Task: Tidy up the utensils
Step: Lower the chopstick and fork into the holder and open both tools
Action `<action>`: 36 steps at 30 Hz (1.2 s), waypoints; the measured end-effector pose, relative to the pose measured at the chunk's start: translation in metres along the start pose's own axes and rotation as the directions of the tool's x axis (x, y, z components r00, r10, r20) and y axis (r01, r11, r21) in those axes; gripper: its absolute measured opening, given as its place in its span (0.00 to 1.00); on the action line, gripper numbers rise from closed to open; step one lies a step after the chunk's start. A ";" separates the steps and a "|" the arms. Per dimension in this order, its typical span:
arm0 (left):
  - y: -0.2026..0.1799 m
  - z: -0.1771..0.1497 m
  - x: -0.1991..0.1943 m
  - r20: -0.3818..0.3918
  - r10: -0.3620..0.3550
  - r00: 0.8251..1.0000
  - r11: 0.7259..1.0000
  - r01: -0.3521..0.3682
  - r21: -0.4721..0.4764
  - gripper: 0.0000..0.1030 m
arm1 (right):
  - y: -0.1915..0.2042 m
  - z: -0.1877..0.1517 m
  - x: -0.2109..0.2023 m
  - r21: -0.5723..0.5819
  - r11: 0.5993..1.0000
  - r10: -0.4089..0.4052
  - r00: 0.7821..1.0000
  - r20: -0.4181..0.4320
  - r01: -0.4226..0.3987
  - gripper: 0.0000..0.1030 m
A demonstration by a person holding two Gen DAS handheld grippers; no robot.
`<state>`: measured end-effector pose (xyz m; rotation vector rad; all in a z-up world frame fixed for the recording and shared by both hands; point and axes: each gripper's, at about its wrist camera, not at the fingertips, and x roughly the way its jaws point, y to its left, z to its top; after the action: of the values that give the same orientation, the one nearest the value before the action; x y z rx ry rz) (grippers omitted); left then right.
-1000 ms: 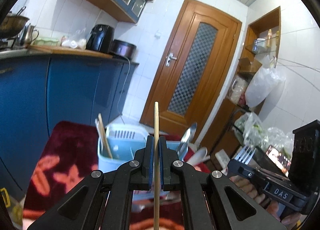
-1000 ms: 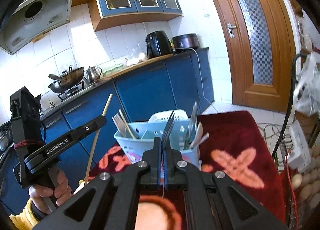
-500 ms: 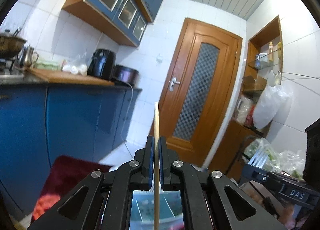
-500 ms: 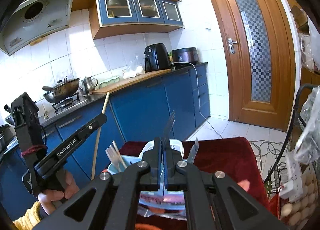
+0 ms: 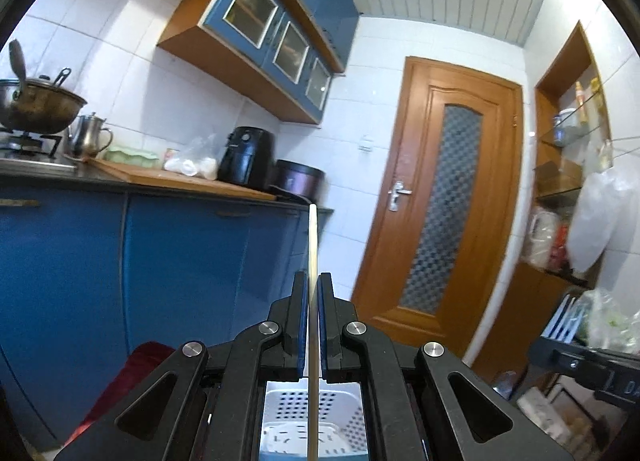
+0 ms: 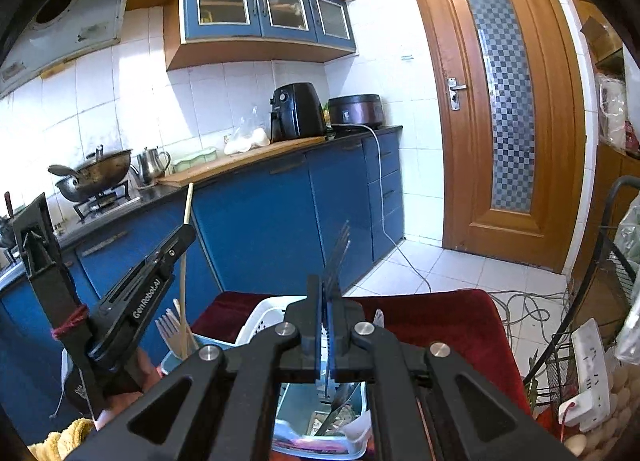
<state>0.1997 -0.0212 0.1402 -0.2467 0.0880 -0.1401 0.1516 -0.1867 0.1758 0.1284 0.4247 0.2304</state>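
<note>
In the left wrist view my left gripper [image 5: 313,281] is shut on a thin wooden chopstick [image 5: 313,237] that stands upright between the pads. Directly below it lies the light blue utensil caddy [image 5: 280,421] with its white perforated insert. In the right wrist view my right gripper [image 6: 325,285] is shut on a metal fork [image 6: 339,249], tines pointing up, above the caddy [image 6: 176,361]. Wooden forks [image 6: 166,327] stand in the caddy's left compartment. The left gripper [image 6: 186,231] with its chopstick [image 6: 187,201] hovers over that compartment. A hand [image 6: 132,377] holds it.
The caddy sits on a dark red patterned cloth [image 6: 440,321]. Blue cabinets [image 6: 260,221] and a counter with an air fryer [image 6: 298,111] are behind. At the right stand a wire rack [image 6: 592,321], a white power strip [image 6: 588,377] and eggs. A wooden door [image 6: 500,101] is farther back.
Both grippers have travelled forward over the caddy, which has slid to the bottom of both views. The left view now looks more level. Chopstick and fork stay gripped.
</note>
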 end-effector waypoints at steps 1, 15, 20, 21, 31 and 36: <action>0.001 -0.004 0.002 0.002 0.010 1.000 1.000 -0.010 0.001 0.04 | -0.001 -0.001 0.003 -0.001 1.000 0.002 1.000 -0.006 -0.002 0.03; -0.006 -0.043 -0.012 0.028 0.071 0.997 0.991 -0.074 0.109 0.04 | -0.006 -0.023 0.028 0.006 1.000 0.021 0.995 -0.098 -0.021 0.03; -0.006 -0.052 -0.017 0.014 0.080 0.997 0.987 -0.082 0.140 0.04 | -0.006 -0.030 0.030 0.023 0.999 0.034 0.992 -0.124 -0.031 0.05; -0.006 -0.054 -0.017 0.005 0.078 0.997 0.987 -0.078 0.142 0.04 | -0.005 -0.031 0.029 0.022 0.999 0.035 0.991 -0.126 -0.032 0.05; -0.002 -0.062 -0.023 -0.071 0.075 0.995 0.990 -0.066 0.123 0.08 | -0.003 -0.030 0.018 0.066 0.995 0.085 0.989 -0.122 -0.077 0.24; -0.001 -0.062 -0.028 -0.101 0.079 0.992 0.990 -0.067 0.125 0.30 | 0.003 -0.027 0.006 0.064 0.994 0.092 0.991 -0.094 -0.086 0.29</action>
<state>0.1654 -0.0326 0.0829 -0.1146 0.1931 -0.0851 0.1451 -0.1799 0.1493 0.1961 0.5232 0.3126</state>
